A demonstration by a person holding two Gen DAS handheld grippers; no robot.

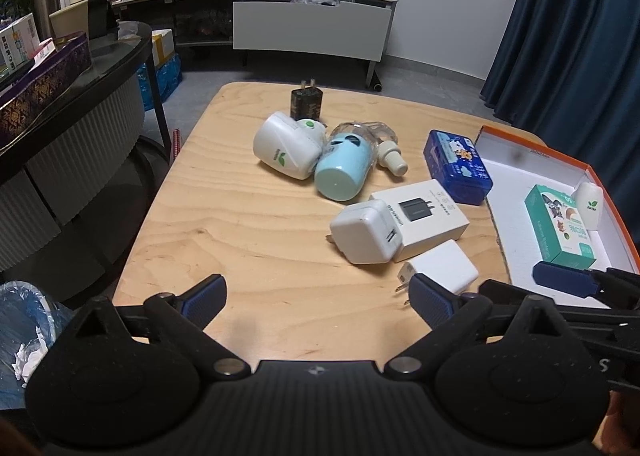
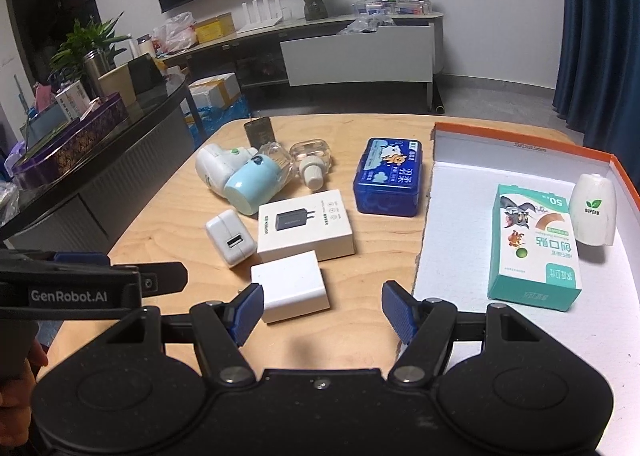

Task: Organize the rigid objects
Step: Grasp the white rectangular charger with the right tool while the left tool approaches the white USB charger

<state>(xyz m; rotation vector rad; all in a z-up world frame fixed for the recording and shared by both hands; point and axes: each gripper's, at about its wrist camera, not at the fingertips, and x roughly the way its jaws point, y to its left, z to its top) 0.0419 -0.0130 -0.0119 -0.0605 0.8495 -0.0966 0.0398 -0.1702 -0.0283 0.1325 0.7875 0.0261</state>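
Chargers and boxes lie scattered on the wooden table (image 2: 168,224): a flat white charger (image 2: 292,284) nearest, behind it a white charger box (image 2: 308,228) with a white USB plug (image 2: 230,242) touching its left side. Farther back lie a white diffuser (image 2: 212,168), a pale blue one (image 2: 250,186), a clear bottle (image 2: 312,160) and a blue tin (image 2: 388,178). Right of them, the orange-rimmed tray (image 2: 520,136) holds a green plaster box (image 2: 534,248) and a small white diffuser (image 2: 594,210) (standing just beside it). Right gripper (image 2: 324,312) hovers open, empty, near the flat charger. Left gripper (image 1: 316,298) is also open, holding nothing.
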